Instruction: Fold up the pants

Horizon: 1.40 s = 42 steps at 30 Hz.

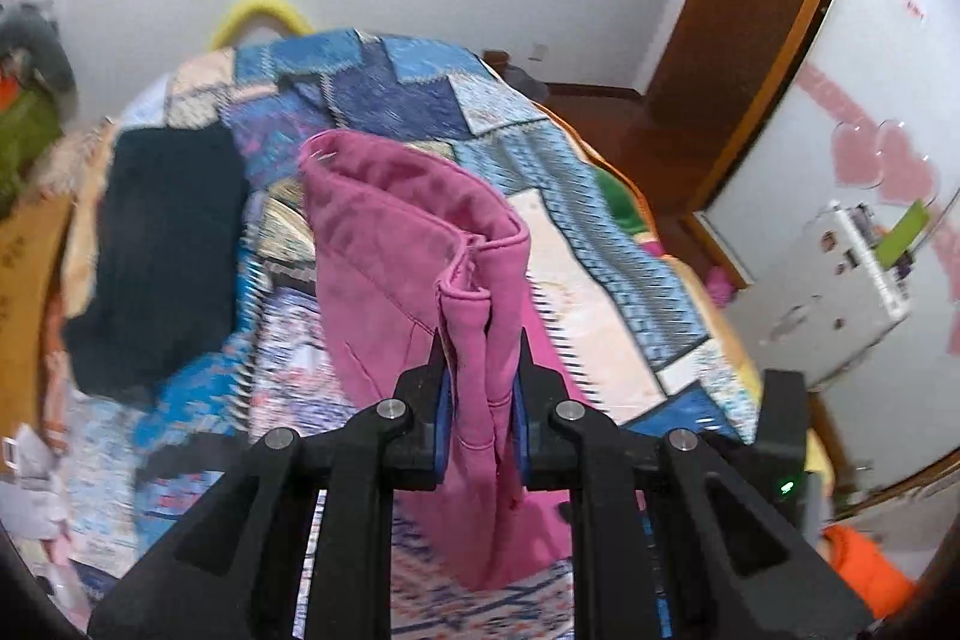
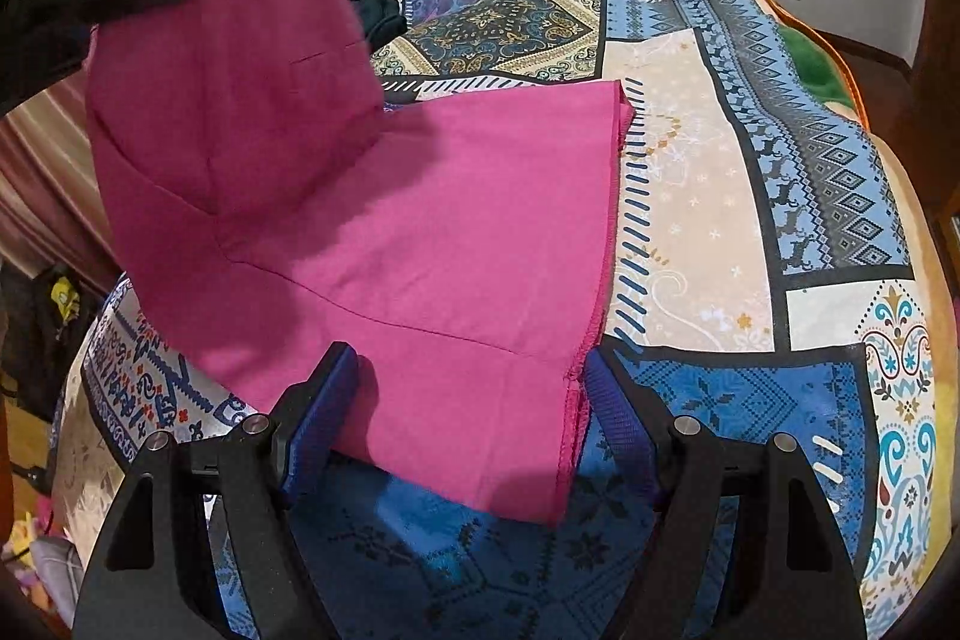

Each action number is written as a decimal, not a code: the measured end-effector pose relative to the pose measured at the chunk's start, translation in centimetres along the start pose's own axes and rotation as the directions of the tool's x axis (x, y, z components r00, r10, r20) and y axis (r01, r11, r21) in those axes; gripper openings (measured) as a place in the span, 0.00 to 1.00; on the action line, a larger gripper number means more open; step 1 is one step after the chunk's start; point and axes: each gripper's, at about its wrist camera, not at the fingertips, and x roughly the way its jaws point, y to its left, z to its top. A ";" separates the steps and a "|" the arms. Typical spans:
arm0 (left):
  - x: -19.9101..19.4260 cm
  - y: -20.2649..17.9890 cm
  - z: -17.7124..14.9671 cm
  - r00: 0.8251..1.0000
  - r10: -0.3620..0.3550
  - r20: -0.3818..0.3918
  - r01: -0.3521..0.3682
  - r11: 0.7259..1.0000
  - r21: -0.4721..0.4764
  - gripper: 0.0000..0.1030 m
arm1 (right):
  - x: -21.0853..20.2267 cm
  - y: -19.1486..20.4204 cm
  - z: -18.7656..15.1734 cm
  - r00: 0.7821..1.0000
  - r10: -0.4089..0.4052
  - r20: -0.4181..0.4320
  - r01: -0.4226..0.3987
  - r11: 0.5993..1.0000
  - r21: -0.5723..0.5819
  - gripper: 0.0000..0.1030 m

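Your left hand-held gripper (image 1: 480, 340) is clamped on a bunched edge of the pink pants (image 1: 408, 244), apparently the waistband end, and holds that end lifted off the bed (image 2: 708, 196) while the rest of the garment lies flat on the patchwork bedspread (image 2: 840, 196). Your right hand-held gripper (image 2: 471, 370) has its jaws spread wide, straddling the near hem of the pants without pinching anything. The main risk is that the lifted end drags the flat part with it: nothing pins the hem, so the laid-out leg could slide or wrinkle as you carry the fold over. The left grip holds several layers, and they look unevenly gathered; if one layer slips out, the fold may land crooked. If you close the right jaws where they stand, they may catch the bedspread along with the hem, since the lower finger sits close to the cover. The left wrist view is blurred, so I cannot tell how much cloth hangs below the clamp. Counting: one pair of pink pants, two hand-held grippers, one bed with one bedspread, and one dark garment (image 1: 162, 256) lying well apart, towards the far left of the bed.
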 end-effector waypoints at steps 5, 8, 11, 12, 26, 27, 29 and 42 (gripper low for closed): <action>1.9 -0.7 -0.1 0.995 -0.076 -0.068 0.074 0.997 -0.027 0.16 | 0.0 0.0 -0.1 1.000 0.005 0.001 -0.005 1.000 0.003 0.72; 3.0 -1.2 -0.4 0.987 -0.108 -0.117 0.104 0.994 -0.039 0.16 | 0.0 0.0 -0.1 1.000 0.005 0.001 -0.006 1.000 0.004 0.72; 3.5 -1.3 -0.7 0.982 -0.127 -0.143 0.121 0.991 -0.049 0.20 | 0.1 0.0 0.0 1.000 0.009 0.001 -0.009 1.000 0.006 0.72; 3.6 -1.4 -0.9 0.980 -0.127 -0.151 0.121 0.991 -0.048 0.23 | 0.1 0.0 0.0 1.000 0.010 0.001 -0.010 1.000 0.007 0.72; 2.3 1.1 0.3 0.996 0.087 -0.032 -0.083 0.991 0.102 0.74 | -0.6 -0.2 -0.3 1.000 -0.017 0.011 0.017 1.000 -0.007 0.72; 2.6 1.4 0.6 0.994 0.103 -0.032 -0.098 0.988 0.116 0.75 | -0.9 -0.4 -0.4 1.000 -0.022 0.015 0.022 1.000 -0.002 0.72; 3.3 2.0 1.2 0.990 0.137 -0.033 -0.131 0.981 0.141 0.78 | -1.4 -1.0 -0.5 1.000 -0.023 0.020 0.023 1.000 0.013 0.72; 16.2 7.1 4.7 0.935 0.272 -0.227 -0.232 0.954 0.187 0.83 | -5.4 -4.6 -0.2 0.990 -0.086 0.116 0.068 0.986 0.150 0.73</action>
